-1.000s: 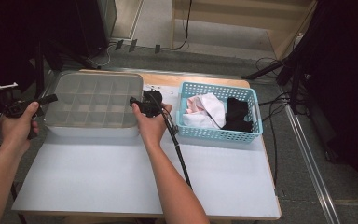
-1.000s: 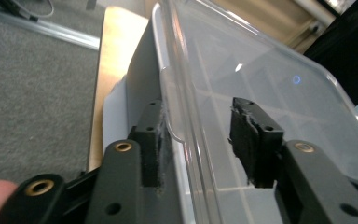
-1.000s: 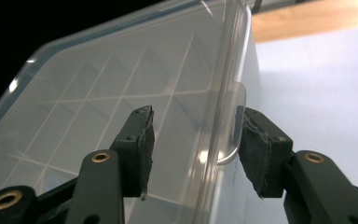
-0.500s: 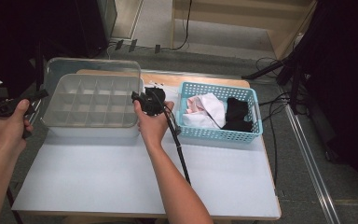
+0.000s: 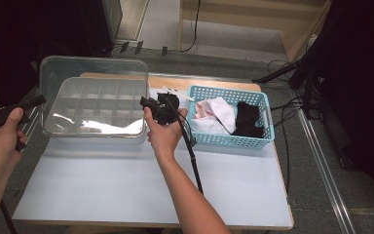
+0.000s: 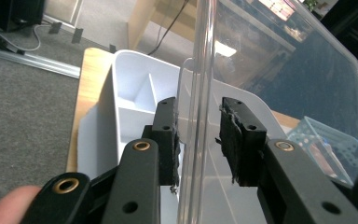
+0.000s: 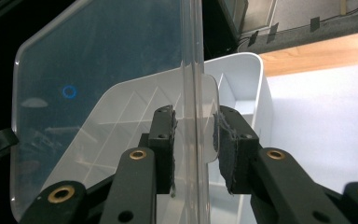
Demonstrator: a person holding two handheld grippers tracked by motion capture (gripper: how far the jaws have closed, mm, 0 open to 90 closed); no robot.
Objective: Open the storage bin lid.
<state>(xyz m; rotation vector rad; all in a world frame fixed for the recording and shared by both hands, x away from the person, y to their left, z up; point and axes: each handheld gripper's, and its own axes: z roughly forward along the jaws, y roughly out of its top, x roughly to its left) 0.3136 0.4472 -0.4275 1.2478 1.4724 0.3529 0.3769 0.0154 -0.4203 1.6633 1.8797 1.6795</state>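
The left gripper (image 6: 198,116) has the lid's (image 6: 284,93) edge between its jaws. The jaws have just been closing, and they pinch the edge. The right gripper (image 7: 193,126) does the same on the other end of the lid, and its jaws have just been closing too.

The lid is clear. It is up in the air over the box (image 5: 97,139), tipped with its far side higher. The box is white, with many little rooms inside. It sits at the back left of the table (image 5: 126,185). A blue basket (image 5: 229,90) with cloth in it stands just beside the box on the right.

I think the job now is to lift the lid off. To do it well, both hands should go up together, at the same speed. If one goes faster, the lid may twist and slip out. Keep the pinch tight, because the edge is thin and smooth. Lift the lid high above the box before moving it sideways, so it does not bump the box or the basket.
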